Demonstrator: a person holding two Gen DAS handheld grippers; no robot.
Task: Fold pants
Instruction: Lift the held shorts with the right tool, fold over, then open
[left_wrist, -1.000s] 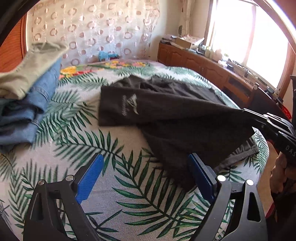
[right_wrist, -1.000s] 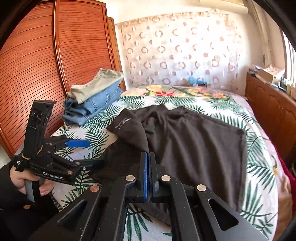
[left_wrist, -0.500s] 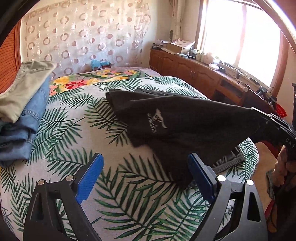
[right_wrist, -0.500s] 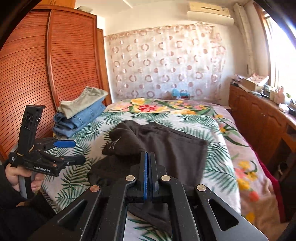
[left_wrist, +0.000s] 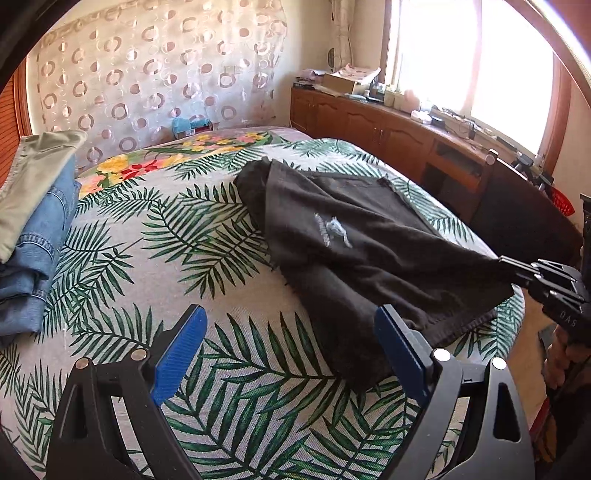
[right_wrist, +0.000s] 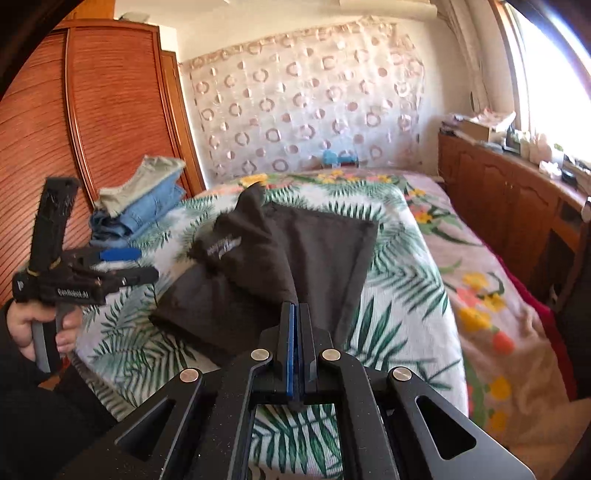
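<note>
Dark brown pants (left_wrist: 351, 240) with a pale logo lie partly folded on the palm-leaf bedspread (left_wrist: 147, 240). My right gripper (right_wrist: 295, 314) is shut on a corner of the pants (right_wrist: 280, 258) and holds that edge lifted off the bed; it shows at the right of the left wrist view (left_wrist: 517, 267). My left gripper (left_wrist: 288, 343) is open and empty, hovering above the bed's near edge just left of the pants; it shows at the left of the right wrist view (right_wrist: 125, 264).
A stack of folded jeans and khaki pants (left_wrist: 33, 221) sits at the bed's left side by the wooden wardrobe (right_wrist: 92, 147). A cluttered wooden cabinet (left_wrist: 406, 125) runs under the window on the right. A patterned curtain (left_wrist: 155, 74) hangs behind the bed.
My right gripper has pulled the held pants edge toward the near right, dragging the pants across the bed. Both cameras have moved back and up. My left gripper stays open.
</note>
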